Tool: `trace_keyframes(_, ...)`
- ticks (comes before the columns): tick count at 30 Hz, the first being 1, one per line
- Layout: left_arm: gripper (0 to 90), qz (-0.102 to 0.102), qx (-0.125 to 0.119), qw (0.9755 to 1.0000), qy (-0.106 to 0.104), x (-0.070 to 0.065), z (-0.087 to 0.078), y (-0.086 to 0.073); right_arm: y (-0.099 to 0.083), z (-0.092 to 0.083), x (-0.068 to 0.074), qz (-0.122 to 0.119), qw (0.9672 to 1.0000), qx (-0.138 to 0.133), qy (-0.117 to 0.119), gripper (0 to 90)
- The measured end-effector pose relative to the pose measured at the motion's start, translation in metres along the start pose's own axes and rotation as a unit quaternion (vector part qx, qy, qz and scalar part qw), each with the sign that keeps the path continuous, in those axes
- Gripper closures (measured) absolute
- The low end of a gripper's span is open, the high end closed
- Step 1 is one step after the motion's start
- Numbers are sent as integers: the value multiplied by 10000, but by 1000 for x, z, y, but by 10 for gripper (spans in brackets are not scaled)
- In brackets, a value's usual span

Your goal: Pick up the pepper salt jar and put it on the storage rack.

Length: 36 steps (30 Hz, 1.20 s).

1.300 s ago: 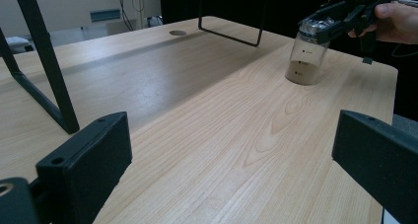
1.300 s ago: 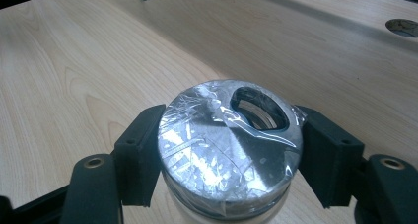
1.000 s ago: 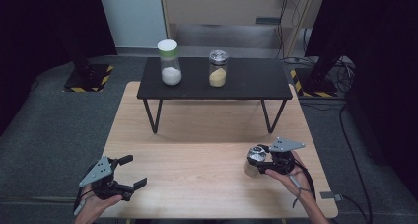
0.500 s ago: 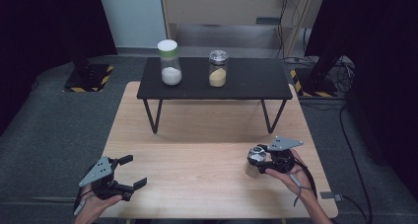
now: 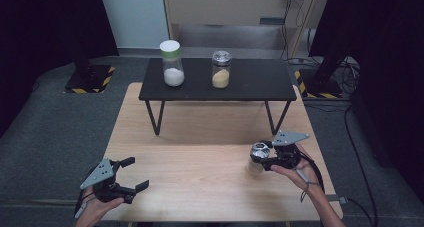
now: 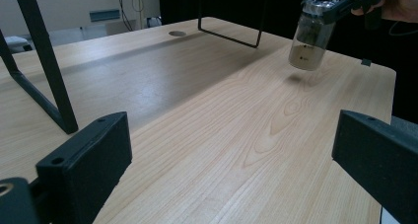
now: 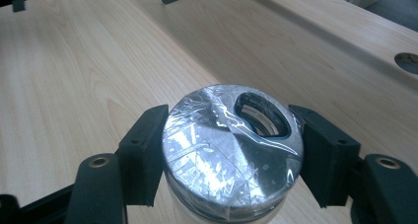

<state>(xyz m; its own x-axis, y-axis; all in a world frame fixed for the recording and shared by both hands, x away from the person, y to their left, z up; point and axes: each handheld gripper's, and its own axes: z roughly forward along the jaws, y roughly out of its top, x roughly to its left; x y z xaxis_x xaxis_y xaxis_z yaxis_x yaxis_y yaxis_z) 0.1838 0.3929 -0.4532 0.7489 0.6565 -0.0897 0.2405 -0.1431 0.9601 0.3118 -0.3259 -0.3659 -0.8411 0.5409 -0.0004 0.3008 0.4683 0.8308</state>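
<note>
My right gripper (image 5: 261, 156) is shut on a glass jar (image 5: 257, 159) with a silver lid, holding it by the lid a little above the wooden table (image 5: 200, 172) at the right. From the left gripper view that jar (image 6: 309, 39) hangs clear of the wood with brownish powder in its bottom and a shadow under it. The right gripper view has both pads pressed on the foil-covered lid (image 7: 229, 145), which has an opening near one edge. My left gripper (image 5: 131, 174) rests open near the front left of the table, nothing between its jaws.
A low black stand (image 5: 250, 84) spans the far half of the table. On it are a green-lidded jar of white powder (image 5: 172, 64) and a silver-lidded jar of yellow powder (image 5: 221, 70). Its thin legs (image 6: 47, 66) reach the wood. Grey floor surrounds the table.
The right gripper has lifted the jar slightly off the table. The left gripper has stayed where it was.
</note>
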Motion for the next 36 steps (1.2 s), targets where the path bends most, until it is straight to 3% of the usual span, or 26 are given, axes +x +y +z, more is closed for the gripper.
trace_keyframes(16, 3, -16, -4, 10000, 1, 0, 0, 0, 49, -18, -15, -182, 9992, 9, 368, 351)
trace_keyframes(36, 3, -33, 6, 10000, -12, 1, 0, 0, 118, -45, -28, -296, 9984, 152, 463, 352)
